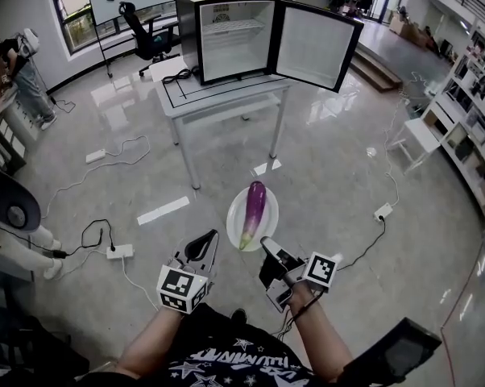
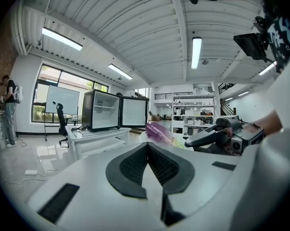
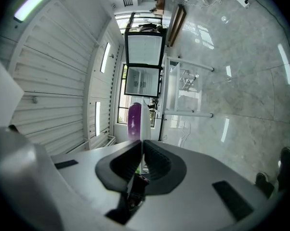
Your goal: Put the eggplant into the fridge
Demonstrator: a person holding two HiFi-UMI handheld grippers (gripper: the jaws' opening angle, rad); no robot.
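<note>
A purple eggplant (image 1: pixel 254 208) with a green stem lies on a small white plate (image 1: pixel 235 218) held in the air above the floor. My right gripper (image 1: pixel 268 247) is shut on the plate's near rim; in the right gripper view the plate (image 3: pixel 144 121) stands edge-on between the jaws, with the eggplant (image 3: pixel 134 121) on it. My left gripper (image 1: pixel 204 245) hangs just left of the plate, shut with nothing in it (image 2: pixel 147 146). The black fridge (image 1: pixel 230 39) stands on a white table (image 1: pixel 226 95) ahead, its door (image 1: pixel 317 45) swung open to the right and its wire shelves showing.
Cables and power strips (image 1: pixel 119 251) trail over the glossy floor. An office chair (image 1: pixel 146 35) and a whiteboard stand behind the table. Shelving (image 1: pixel 468 127) lines the right side. A person (image 1: pixel 21 71) stands at the far left.
</note>
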